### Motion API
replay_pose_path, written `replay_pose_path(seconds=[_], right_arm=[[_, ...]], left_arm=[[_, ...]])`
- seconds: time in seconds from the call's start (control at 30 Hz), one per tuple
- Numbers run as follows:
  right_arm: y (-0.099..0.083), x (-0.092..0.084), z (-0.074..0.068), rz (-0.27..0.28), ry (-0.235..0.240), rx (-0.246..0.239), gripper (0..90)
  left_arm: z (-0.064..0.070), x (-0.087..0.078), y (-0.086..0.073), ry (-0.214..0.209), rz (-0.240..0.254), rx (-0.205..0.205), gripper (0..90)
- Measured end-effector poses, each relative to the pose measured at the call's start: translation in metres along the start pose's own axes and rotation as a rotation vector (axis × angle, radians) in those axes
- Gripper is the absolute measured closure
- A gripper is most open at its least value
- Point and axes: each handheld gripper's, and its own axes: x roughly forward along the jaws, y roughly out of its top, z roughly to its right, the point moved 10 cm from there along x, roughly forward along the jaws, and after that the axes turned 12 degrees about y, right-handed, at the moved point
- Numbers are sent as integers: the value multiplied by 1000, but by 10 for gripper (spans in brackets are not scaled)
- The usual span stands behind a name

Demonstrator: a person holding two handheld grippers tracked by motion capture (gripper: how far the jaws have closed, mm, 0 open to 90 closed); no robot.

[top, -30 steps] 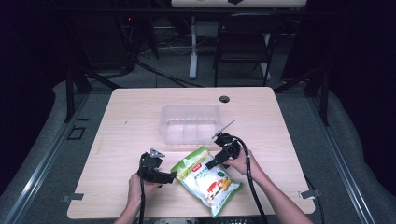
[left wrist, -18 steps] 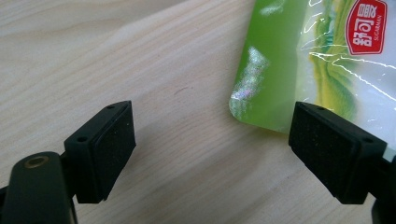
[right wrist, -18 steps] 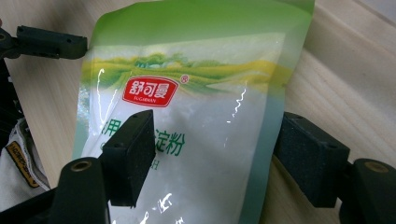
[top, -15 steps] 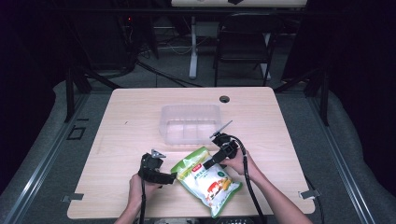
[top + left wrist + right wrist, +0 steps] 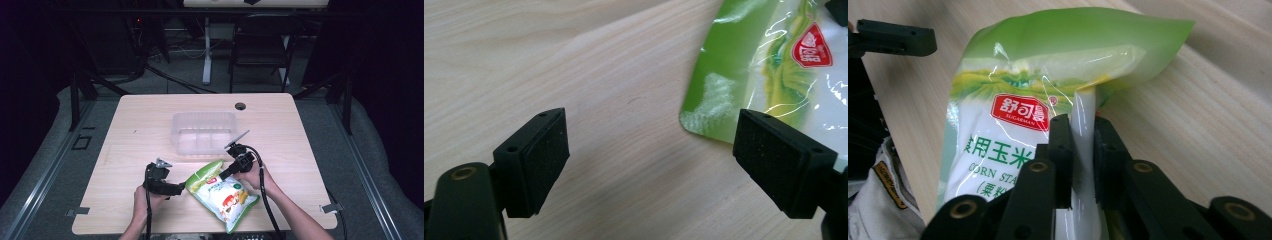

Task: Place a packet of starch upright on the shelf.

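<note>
**Right tongs clamp the edge of the starch bag; left tongs stand apart beside it**

The pale wooden surface [image 5: 150, 120] takes up the middle of the high view, with dark floor and a chair behind it at the top of the frame. A clear plastic container [image 5: 202, 131] sits just above the centre of the frame, open side up.

Below it and slightly right, in the lower middle of the frame, a green and white bag of corn starch [image 5: 222, 195] lies flat on the surface. Its green top end points to the upper left and its bottom end to the lower right. It is near the container but not touching it.

The right tongs [image 5: 226, 172] reach in from the right to the bag's upper edge. In the right gripper view their jaws have just been closing and now pinch a white fold of the bag's side seam, just below the green top.

The left tongs [image 5: 182, 189] lie low at the bag's left end. In the left gripper view their jaws stand wide apart over bare wood. The bag's green corner sits at the upper right, just beyond one pad, and nothing is gripped.
</note>
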Motion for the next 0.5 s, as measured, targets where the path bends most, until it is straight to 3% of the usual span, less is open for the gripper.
replay_pose_path(seconds=[0.03,0.07,0.1,0.2,0.3,0.5], right_arm=[[1,1,-1,21,6,14,837],[0,-1,-1,8,8,5,849],[1,0,-3,39,17,20,862],[-1,-6,-4,17,13,-5,877],[-1,-10,-7,55,10,3,880],[-3,-26,-18,71,17,-33,882]], left_arm=[[-3,0,0,5,4,-5,148],[-6,-1,-1,7,6,-20,147],[-9,-1,-1,8,8,-26,146],[-18,-4,-2,13,13,-45,138],[-27,-7,-3,25,18,-60,131],[-40,-9,-10,37,1,-76,119]])
